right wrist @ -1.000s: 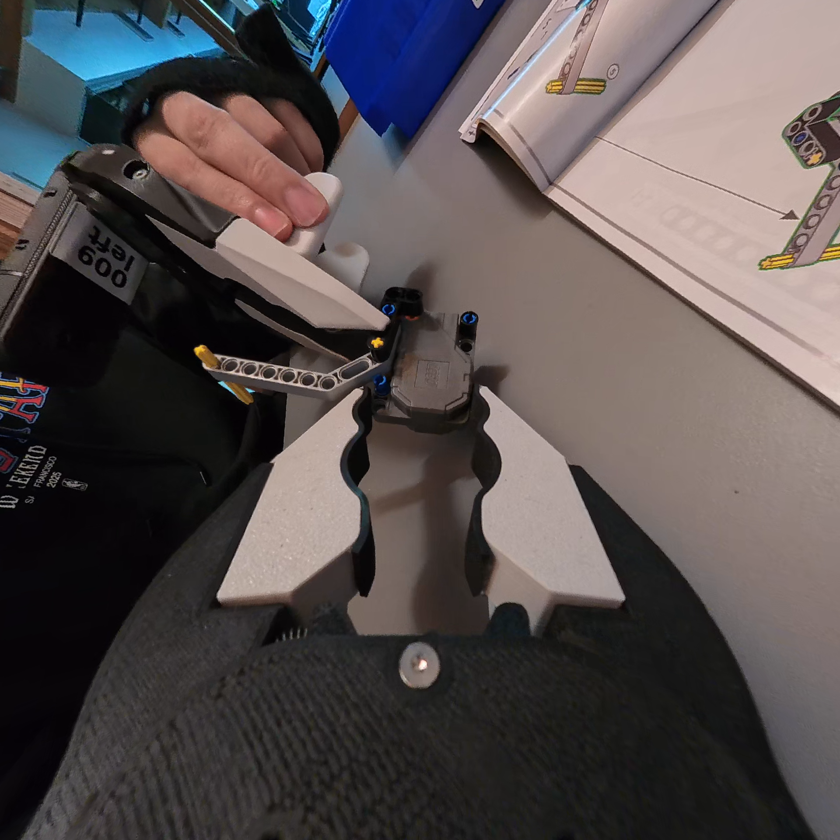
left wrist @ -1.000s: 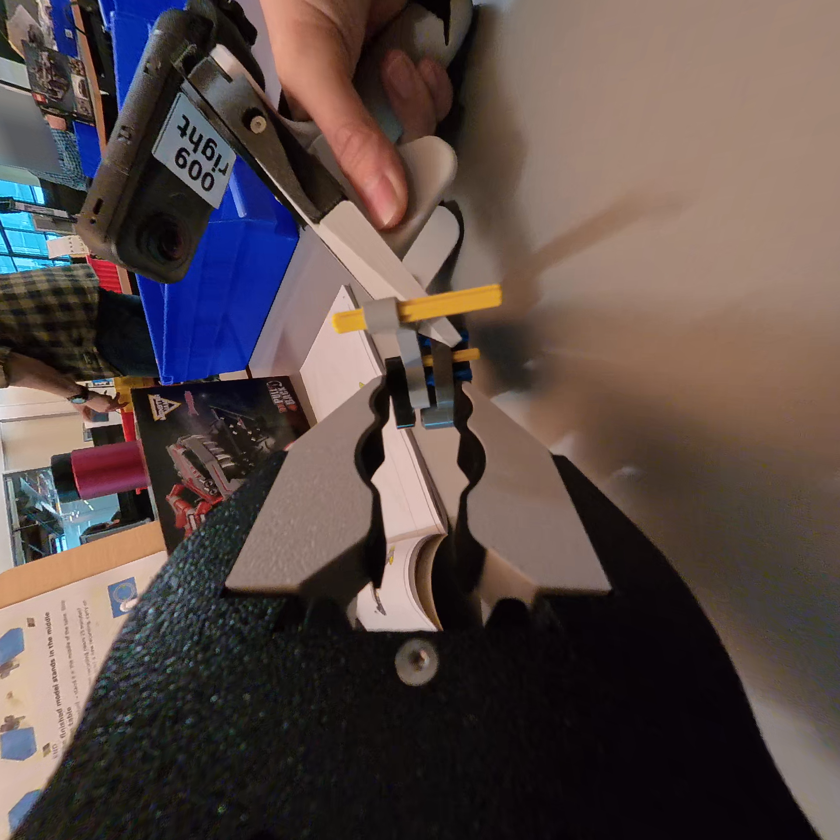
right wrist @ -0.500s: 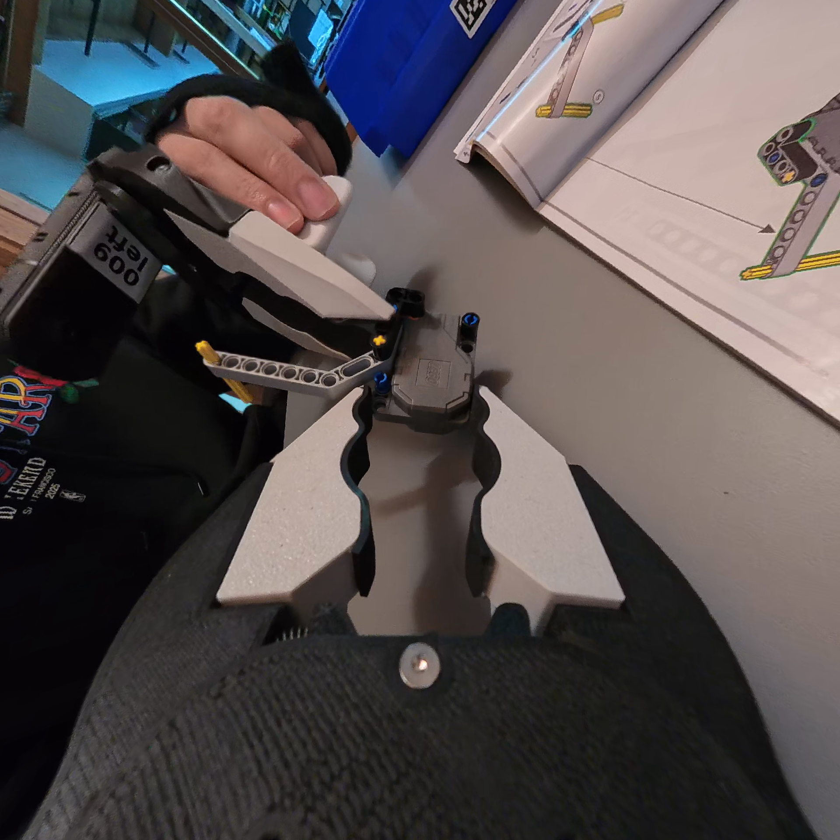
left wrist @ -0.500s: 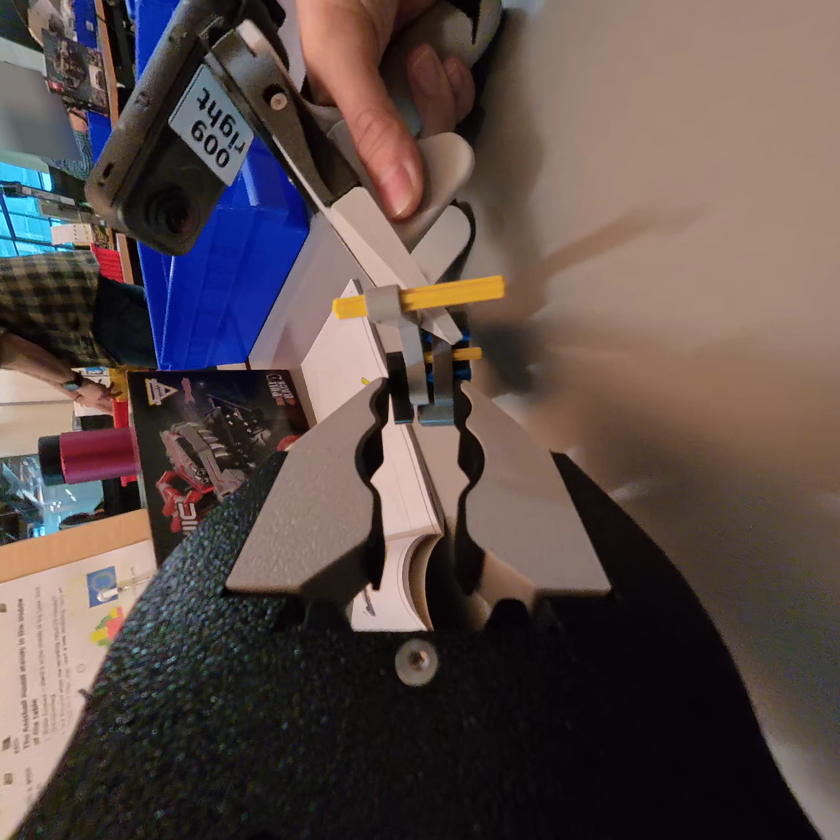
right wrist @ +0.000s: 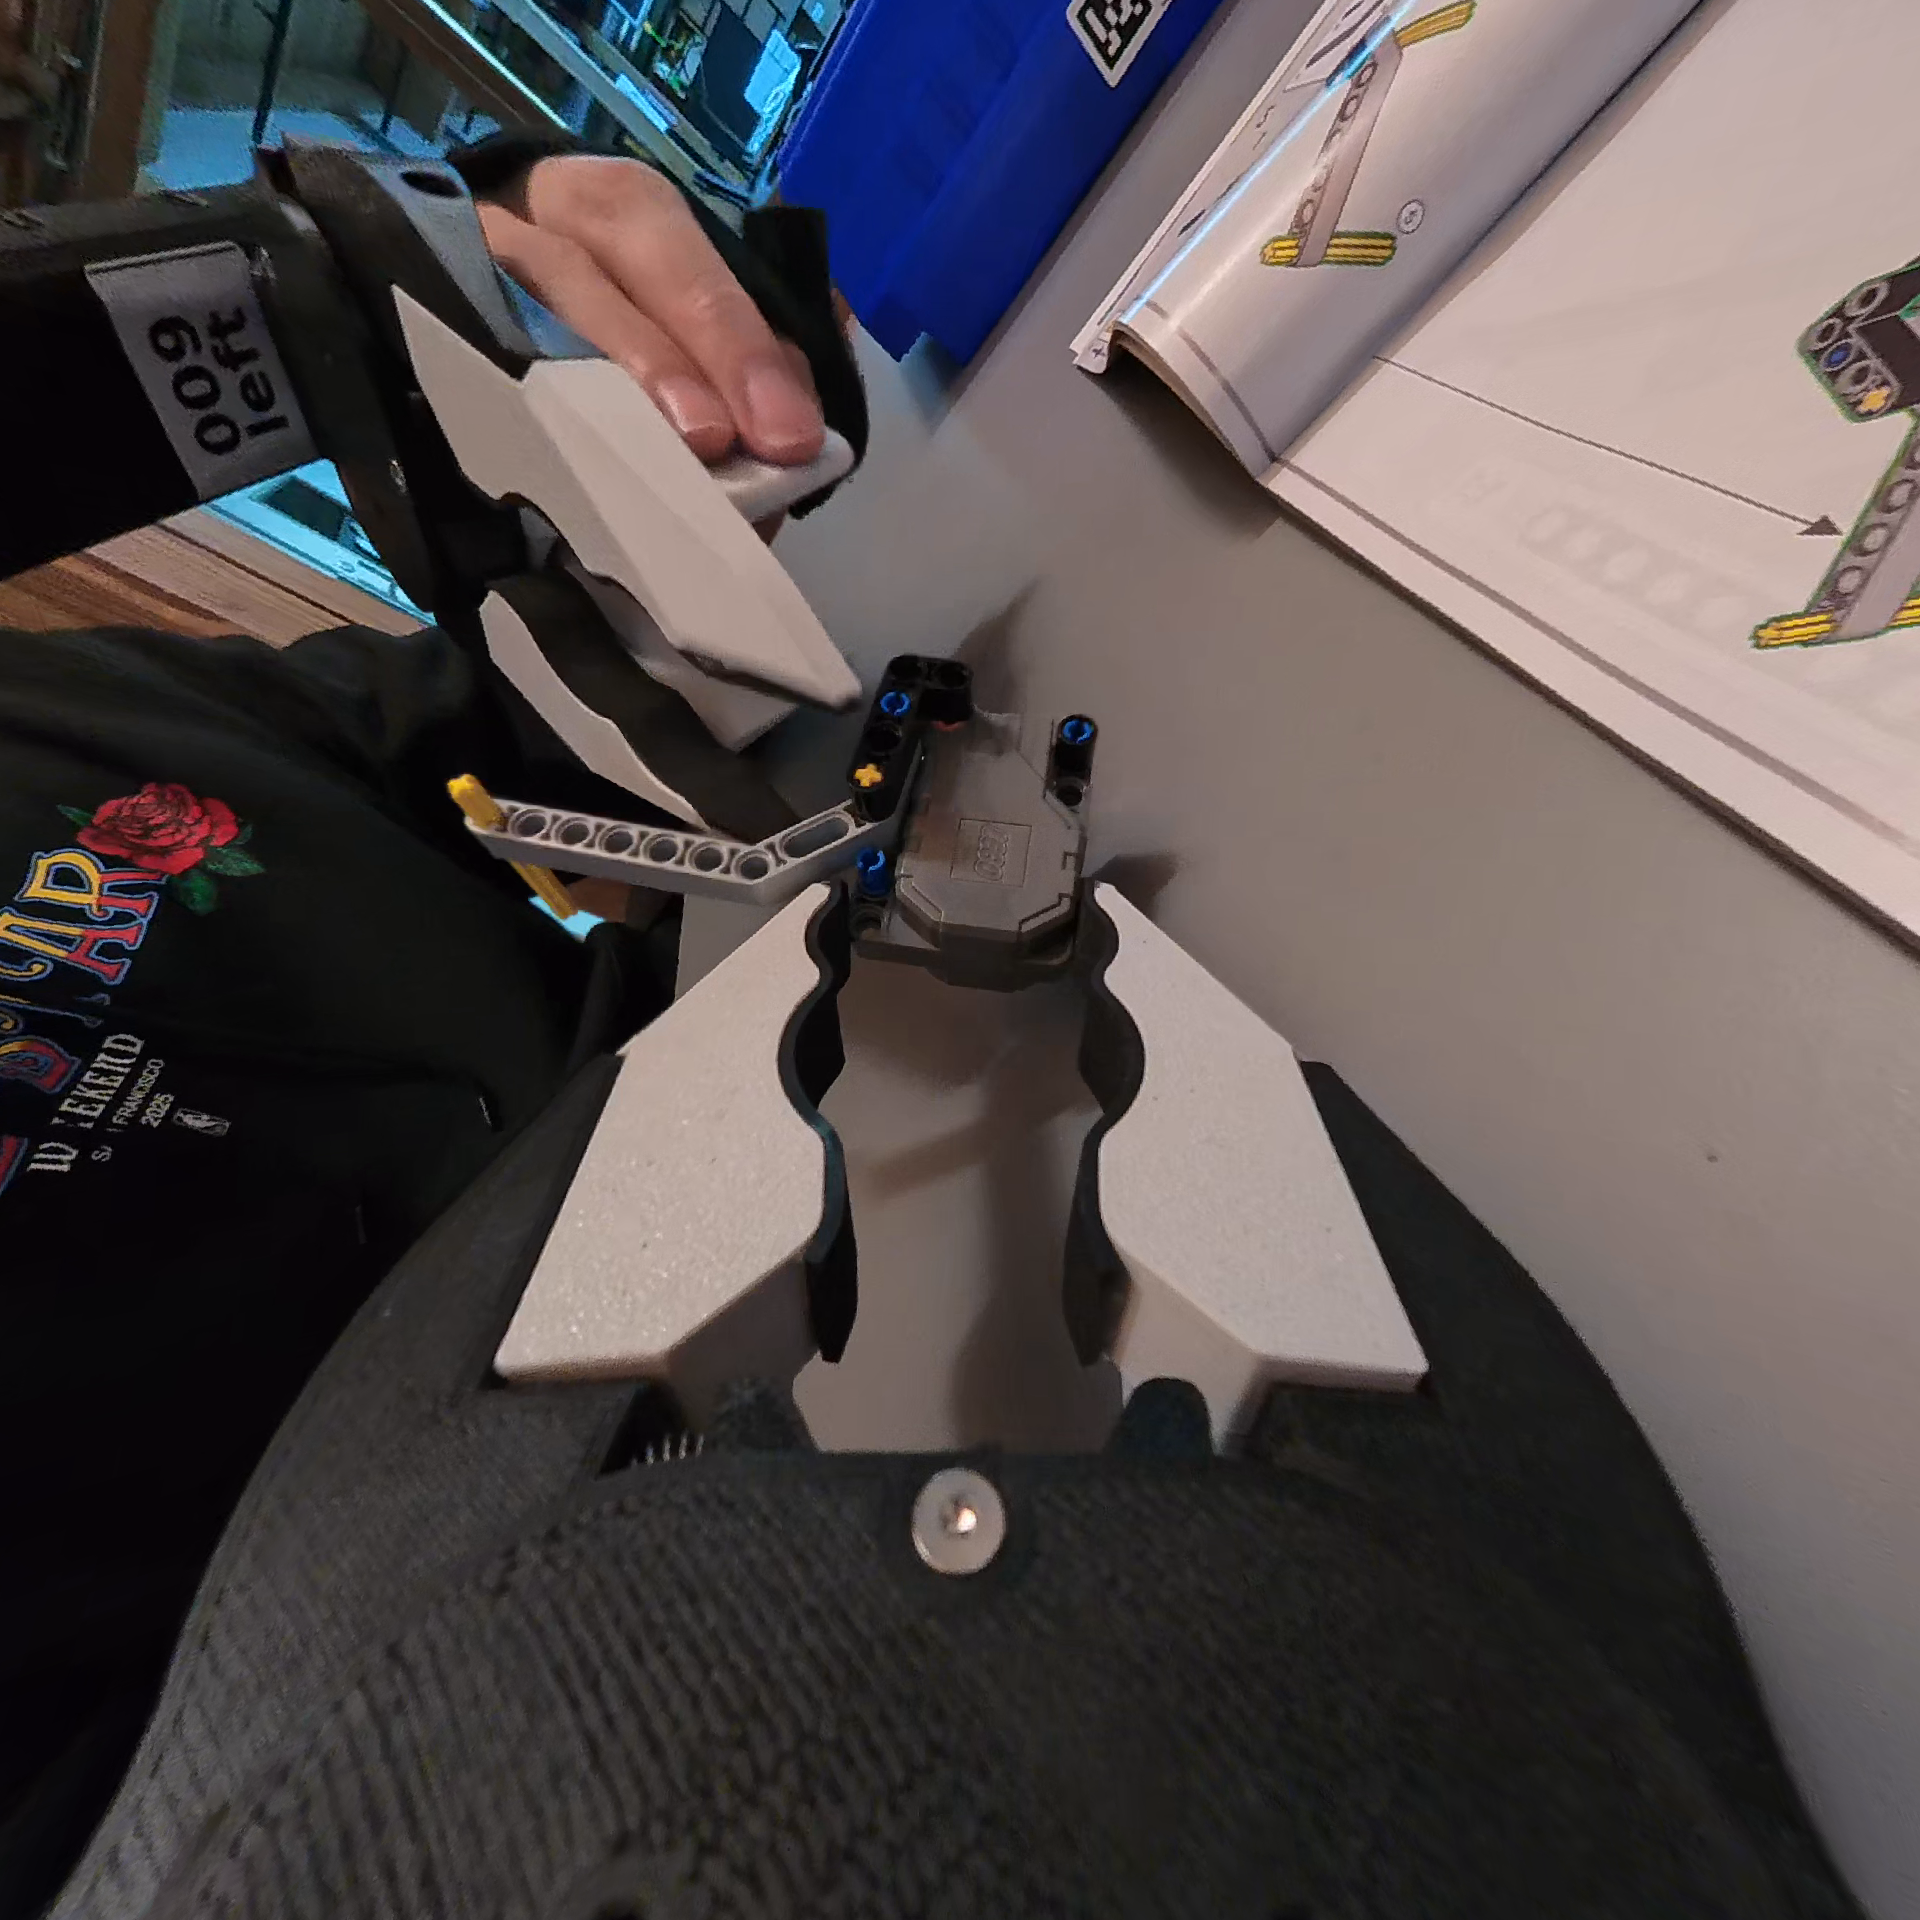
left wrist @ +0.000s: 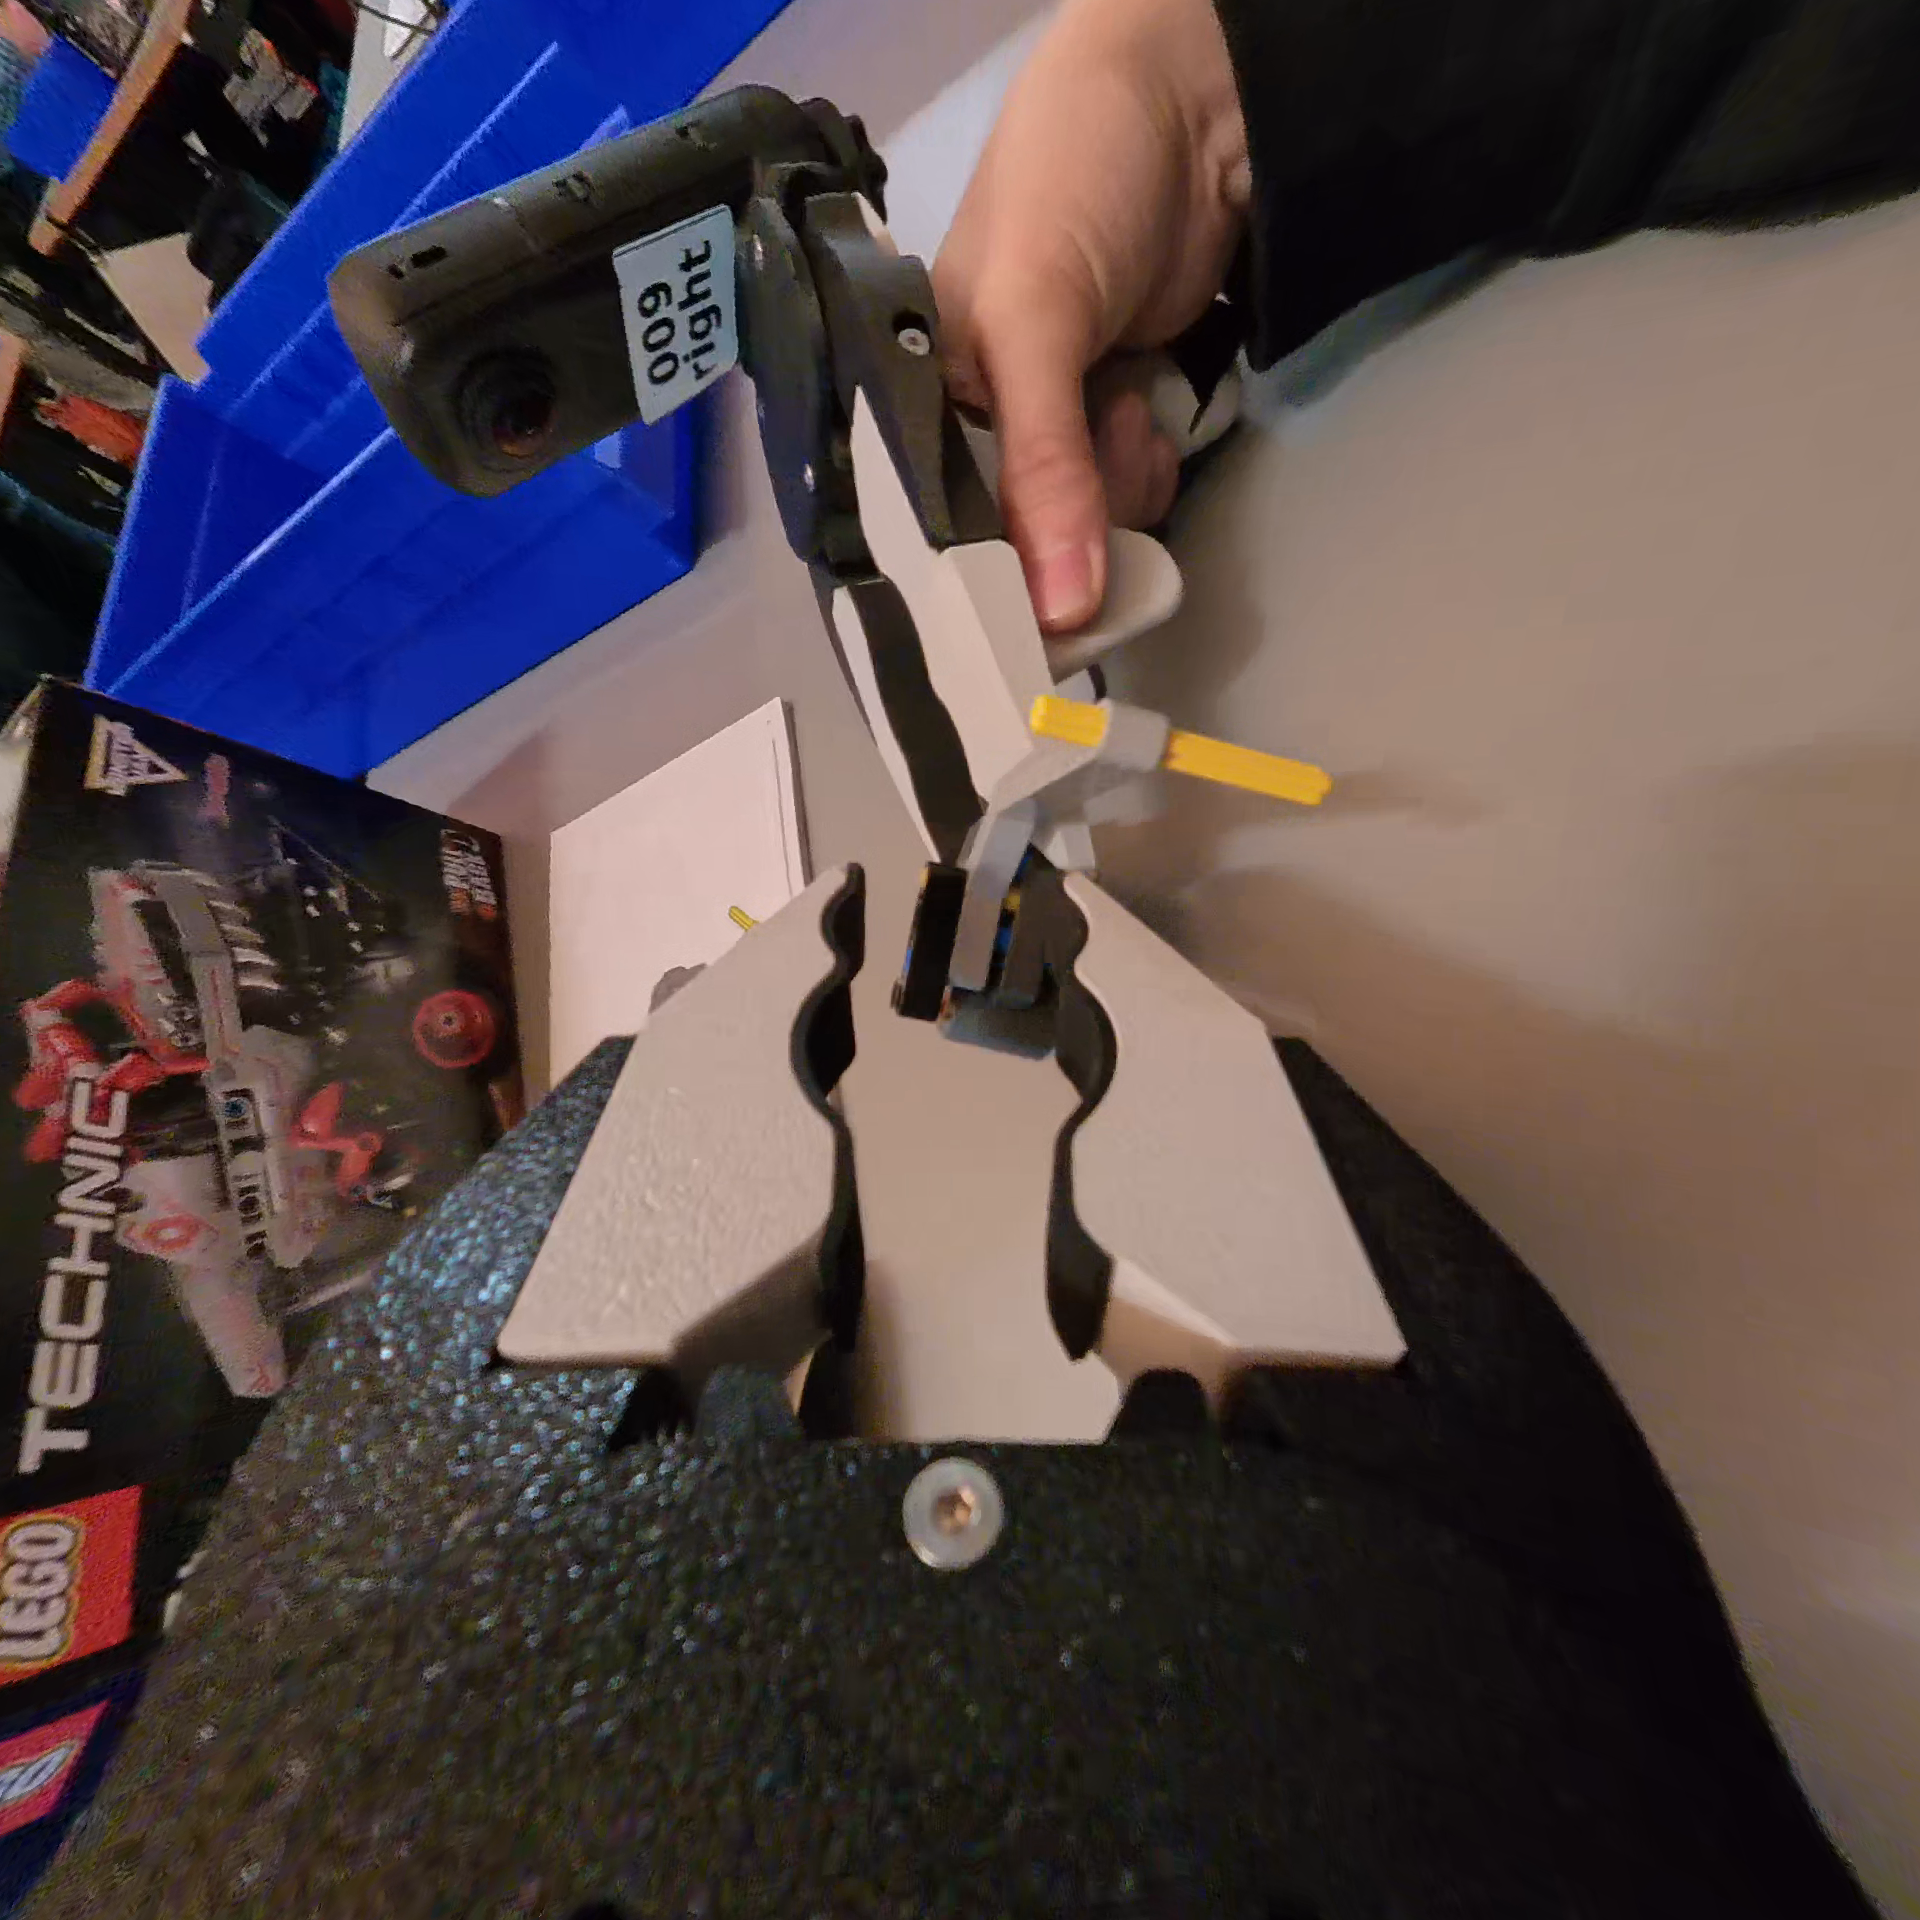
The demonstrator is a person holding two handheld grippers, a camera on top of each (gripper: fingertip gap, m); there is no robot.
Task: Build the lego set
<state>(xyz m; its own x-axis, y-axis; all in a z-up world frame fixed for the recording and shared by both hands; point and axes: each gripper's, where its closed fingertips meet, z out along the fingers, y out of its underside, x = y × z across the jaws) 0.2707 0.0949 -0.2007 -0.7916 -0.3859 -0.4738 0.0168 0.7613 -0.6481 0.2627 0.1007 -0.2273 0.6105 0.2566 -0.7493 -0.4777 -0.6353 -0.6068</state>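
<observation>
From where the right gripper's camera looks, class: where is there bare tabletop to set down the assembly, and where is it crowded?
Free: the grey table strip between the right gripper and the open instruction booklet. In the left wrist view, the bare table beyond the yellow axle is also free. Crowded: around the assembly, where the left gripper closes in, and toward the blue bins.

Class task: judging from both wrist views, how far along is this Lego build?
Done: a grey angled beam with a yellow axle and a black connector sits on the dark grey motor block. In hand: the right gripper clamps that block; the left gripper is open beside it. Left: the instruction booklet shows further steps.
</observation>
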